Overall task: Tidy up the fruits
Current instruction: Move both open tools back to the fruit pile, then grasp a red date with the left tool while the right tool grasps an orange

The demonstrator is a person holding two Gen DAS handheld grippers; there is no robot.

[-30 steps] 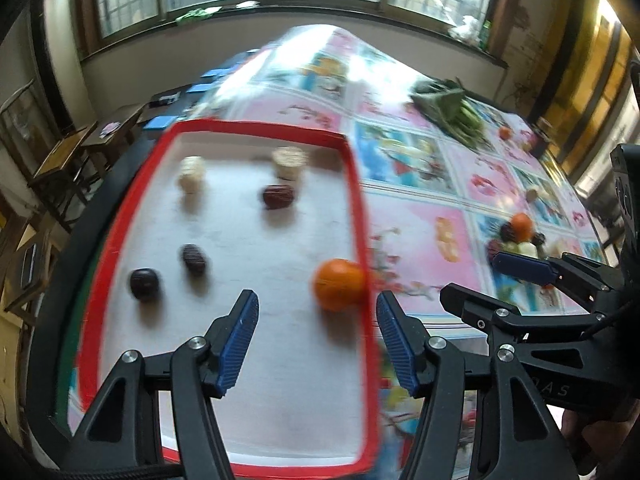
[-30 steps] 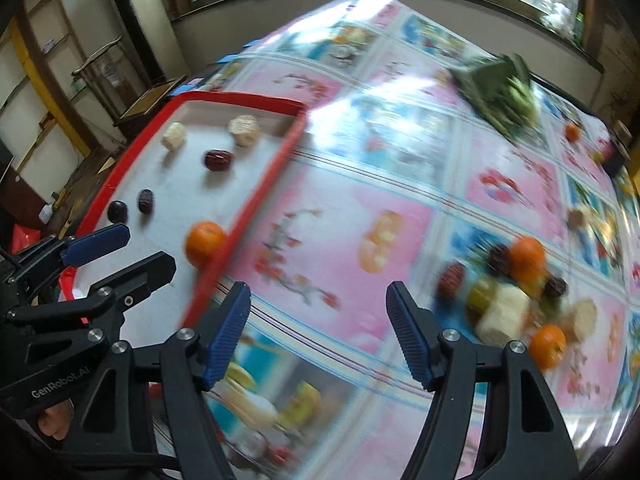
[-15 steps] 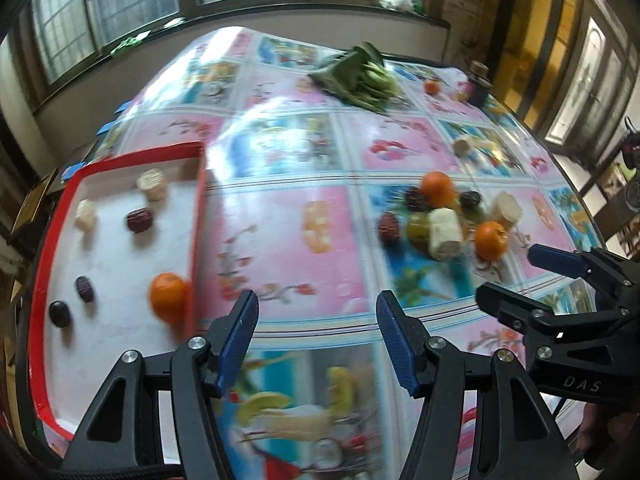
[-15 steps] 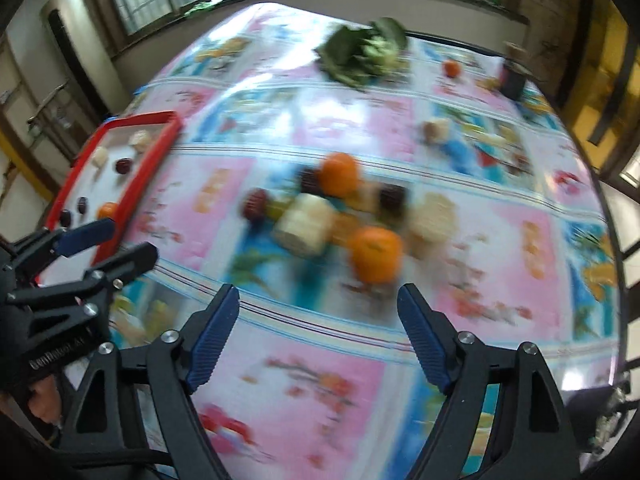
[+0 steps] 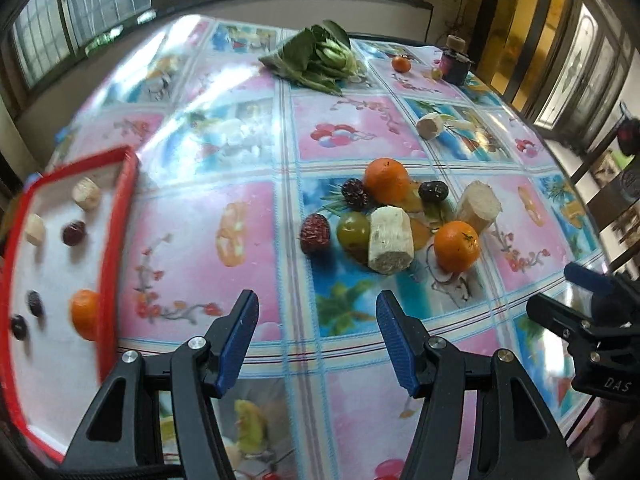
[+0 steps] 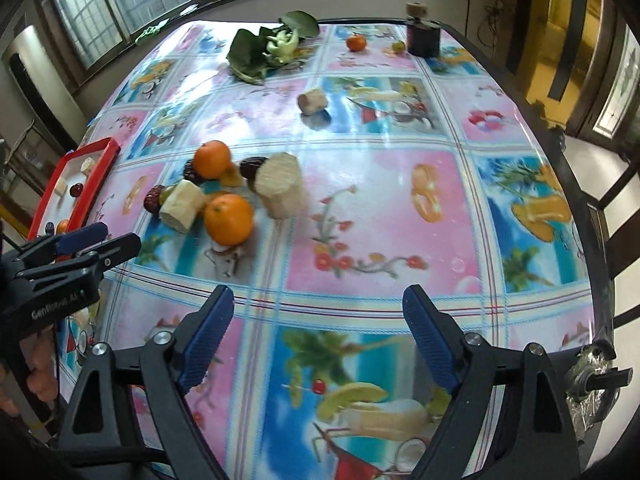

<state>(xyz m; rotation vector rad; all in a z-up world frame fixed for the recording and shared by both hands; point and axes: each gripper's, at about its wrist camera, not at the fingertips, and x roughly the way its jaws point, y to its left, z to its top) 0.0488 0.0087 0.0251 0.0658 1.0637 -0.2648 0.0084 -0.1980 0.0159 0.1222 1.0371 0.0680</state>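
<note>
A cluster of fruit lies mid-table: two oranges [image 5: 456, 246] [image 5: 386, 181], dark red dates [image 5: 315, 233], a green fruit [image 5: 353, 229] and pale cane chunks [image 5: 389, 238]. At the left, a red-rimmed white tray [image 5: 107, 236] holds an orange [image 5: 85, 313], dark dates and pale chunks. My left gripper [image 5: 317, 340] hangs open and empty, short of the cluster. My right gripper [image 6: 318, 330] is open and empty too, over bare cloth to the right of the near orange [image 6: 229, 219]. The tray's corner [image 6: 93, 173] shows at the far left of the right wrist view.
Leafy greens [image 5: 316, 60], a small orange [image 5: 401, 64], a dark jar [image 5: 454, 62] and a lone cane chunk [image 5: 429, 126] sit toward the far side of the table. Chairs stand off the right edge. A hand [image 6: 38, 376] holds the left tool.
Both grippers have swung right, from over the tray to over the loose fruit cluster. The tray has slid to the left edge of both views. Both grippers stay open.
</note>
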